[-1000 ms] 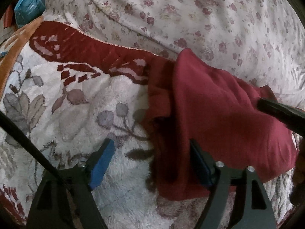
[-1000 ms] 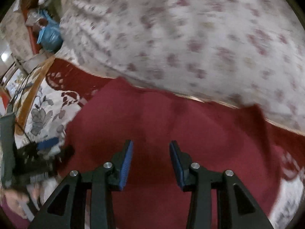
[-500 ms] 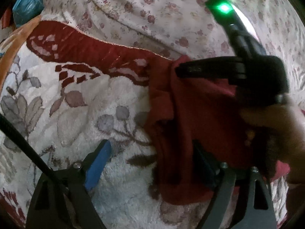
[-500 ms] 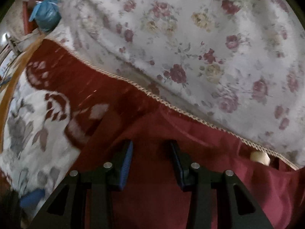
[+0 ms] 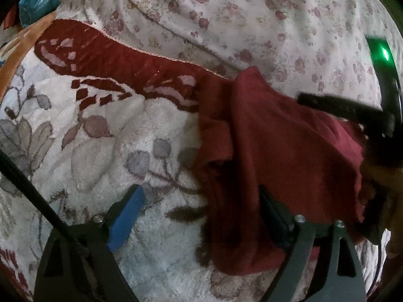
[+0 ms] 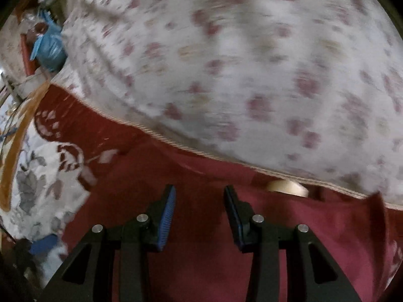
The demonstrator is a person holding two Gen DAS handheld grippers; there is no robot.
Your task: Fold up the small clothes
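A dark red garment [image 5: 289,151] lies folded on the fluffy floral blanket [image 5: 100,151]. My left gripper [image 5: 201,214] straddles the garment's left edge and its jaws are opening. Its blue left pad [image 5: 126,216] is over the blanket and its right finger [image 5: 274,216] is tucked against the cloth, with no pad pressing. In the left wrist view the right gripper's black finger [image 5: 340,108] sits at the garment's far right edge, with a hand [image 5: 385,183] below it. In the blurred right wrist view my right gripper [image 6: 199,216] stands partly open over the red cloth [image 6: 201,264], nothing pinched.
A white rose-print sheet [image 5: 252,12] bulges behind the garment. A blue plastic bag [image 5: 37,2] lies at the far left. A black cable [image 5: 30,188] crosses the lower left. A small cream round object [image 6: 287,187] peeks from under the sheet's edge.
My left jaws have spread wider. The right gripper swung in over the garment's middle, then drew back to its right edge. The garment has barely shifted.
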